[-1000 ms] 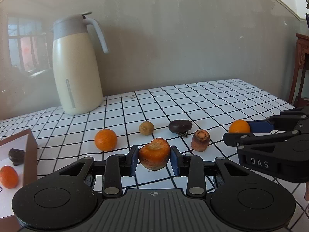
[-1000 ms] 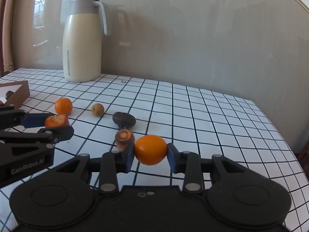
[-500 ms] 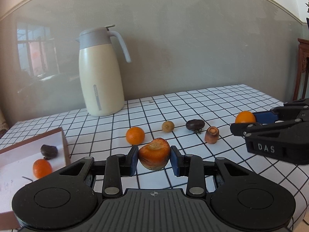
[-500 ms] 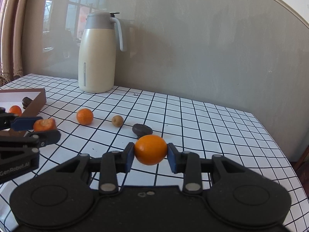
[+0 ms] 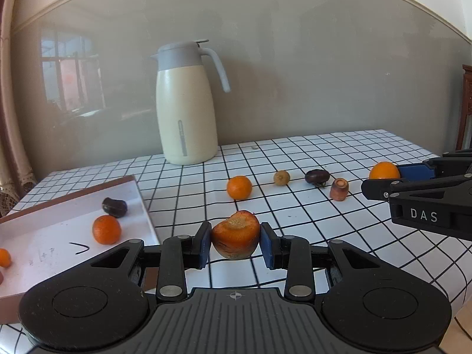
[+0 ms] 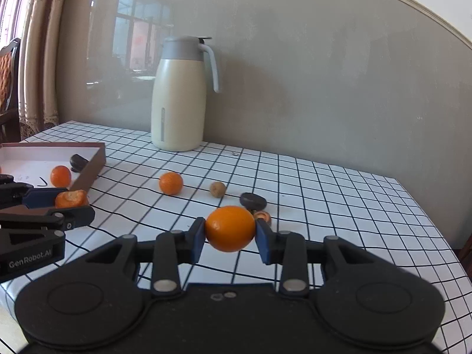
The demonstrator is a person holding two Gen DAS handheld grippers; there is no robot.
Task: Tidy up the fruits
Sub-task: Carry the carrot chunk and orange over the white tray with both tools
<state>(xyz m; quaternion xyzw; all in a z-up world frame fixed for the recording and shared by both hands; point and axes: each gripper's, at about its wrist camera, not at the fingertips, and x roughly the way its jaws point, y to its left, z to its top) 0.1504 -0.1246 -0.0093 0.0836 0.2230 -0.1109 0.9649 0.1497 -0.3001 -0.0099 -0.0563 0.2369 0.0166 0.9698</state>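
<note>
My left gripper point(image 5: 236, 243) is shut on a cut orange carrot chunk point(image 5: 235, 234), held above the table just right of the tray point(image 5: 59, 253). My right gripper point(image 6: 230, 234) is shut on a round orange point(image 6: 230, 228), held above the table's middle. The tray holds a small orange point(image 5: 106, 229), a dark chestnut point(image 5: 114, 207) and another orange piece point(image 5: 4, 257) at its left edge. On the table lie a tangerine point(image 5: 239, 187), a small brown fruit point(image 5: 281, 177), a dark chestnut point(image 5: 317, 176) and a carrot stub point(image 5: 339, 189).
A cream thermos jug point(image 5: 185, 106) stands at the back of the checked table point(image 5: 339, 236) against the grey wall. The table's right edge point(image 6: 442, 236) lies close to the right gripper. A chair point(image 6: 8, 88) stands beyond the table's left end.
Both grippers have lifted and drawn back with their loads still held. The left one has swung toward the tray, which now shows more fully.
</note>
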